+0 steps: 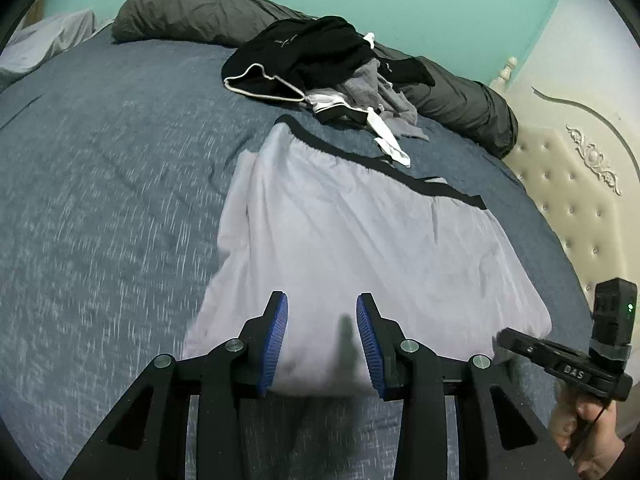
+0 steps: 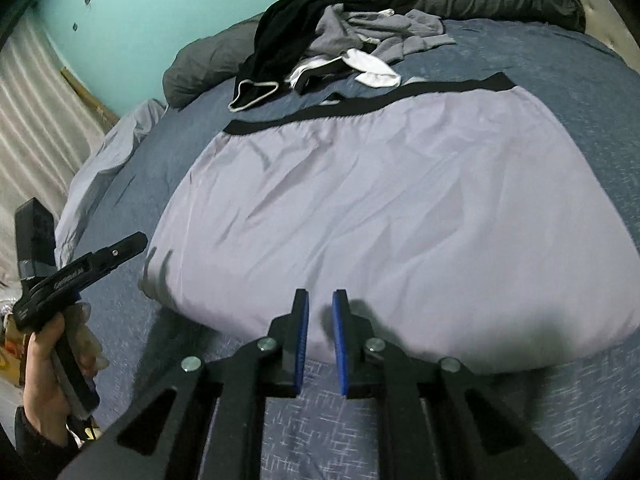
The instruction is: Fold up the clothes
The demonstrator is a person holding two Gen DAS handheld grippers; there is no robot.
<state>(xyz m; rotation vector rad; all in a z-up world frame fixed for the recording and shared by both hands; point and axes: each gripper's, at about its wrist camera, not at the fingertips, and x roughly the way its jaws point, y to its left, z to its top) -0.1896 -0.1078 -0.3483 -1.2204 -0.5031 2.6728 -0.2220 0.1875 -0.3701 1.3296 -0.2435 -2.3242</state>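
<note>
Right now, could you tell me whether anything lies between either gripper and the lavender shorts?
Nothing visible does. The left gripper and right gripper hang open at the near hem of the lavender shorts; the pile of clothes sits beyond the waistband.

The garment (image 2: 380, 208) lies spread flat on the bed (image 1: 100, 180), its waistband (image 2: 360, 106) on the far side and its hem toward the near edge. Behind the waistband sits a heap of clothes (image 2: 336, 28), a sock (image 2: 376, 70) at its front. Behind the heap, a rolled duvet (image 1: 192, 12) runs along the bed's far edge. The headboard (image 1: 572, 184) stands at the bed's right end.
</note>
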